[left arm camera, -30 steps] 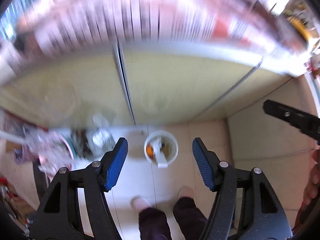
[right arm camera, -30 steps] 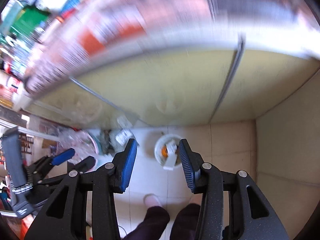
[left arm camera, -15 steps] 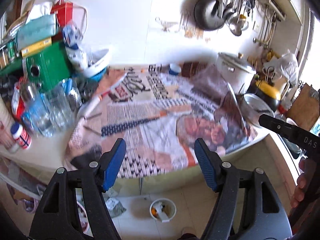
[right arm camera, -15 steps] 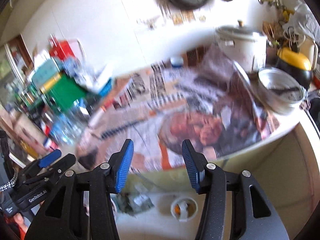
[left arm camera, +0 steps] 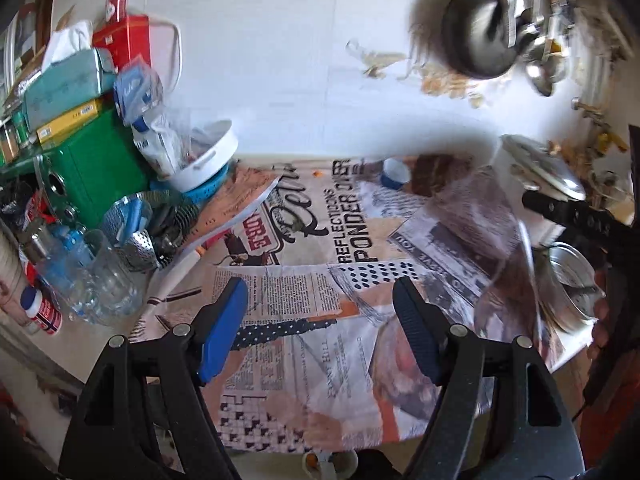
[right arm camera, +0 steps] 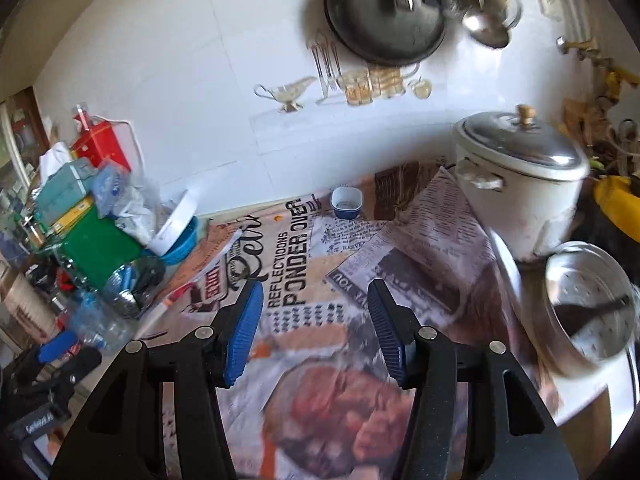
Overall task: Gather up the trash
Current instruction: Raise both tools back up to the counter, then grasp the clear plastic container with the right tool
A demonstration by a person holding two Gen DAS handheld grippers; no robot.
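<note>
Trash bin (left arm camera: 330, 465): small white tub on the floor, only its rim showing under the near edge of the tabletop in the left wrist view, with something orange and white inside; not seen in the right wrist view.

Tabletop (right arm camera: 580, 404) against a white tiled wall; its surface is covered by overlapping newspaper sheets (right arm camera: 304, 264), the largest headline reading "REFLECTIONS PONDER OVER"; one sheet near the right end is lifted and blurred.

White pot with a metal lid (right arm camera: 520, 184) stands at the right rear of the tabletop; an open steel pot (right arm camera: 588, 304) with a dark utensil in it sits just in front of it, near the right edge.

Left end: a pile of clutter; green box (right arm camera: 96, 252) with a teal box and a red tin stacked on and behind it; white round dish (right arm camera: 178, 218) tilted on a blue basin; clear plastic containers in front.

Left gripper (left arm camera: 320, 328): jaws opening, nothing between the blue pads; above the newspaper, not touching it.

Right gripper (right arm camera: 316, 328): jaws opening, narrower gap, likewise empty.

Small blue-rimmed bowl (right arm camera: 346, 200) stands on the newspaper at the back, near the wall.
</note>
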